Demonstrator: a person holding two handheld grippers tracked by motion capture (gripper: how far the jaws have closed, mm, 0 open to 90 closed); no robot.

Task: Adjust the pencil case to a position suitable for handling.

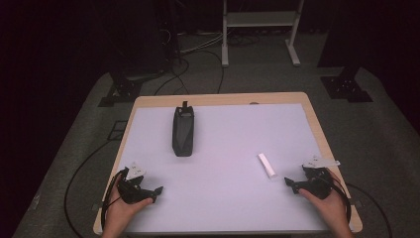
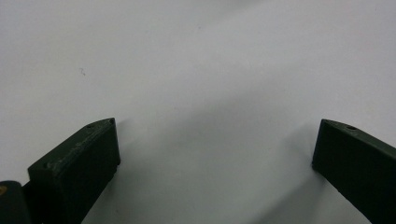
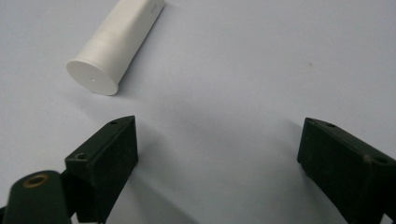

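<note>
- the left claw [image 1: 159, 189] rests low at the near left corner of the surface [image 1: 223, 208], in the person's left hand [image 1: 121, 210]. its jaws stand wide apart and nothing is between them.
- in the left gripper view only bare white surface [image 2: 196, 70] lies between the two black jaws.
- the right claw [image 1: 288, 182] rests at the near right side, in the right hand [image 1: 329, 206]. its jaws are also wide apart and empty.
- a white tube [image 1: 267, 166] lies flat on the surface, just beside the right claw. in the right gripper view the white tube [image 3: 116, 44] shows its cap end toward the left jaw, not touching it.
- a black case [image 1: 183, 131] lies at the far left part of the surface, well apart from both claws.
</note>
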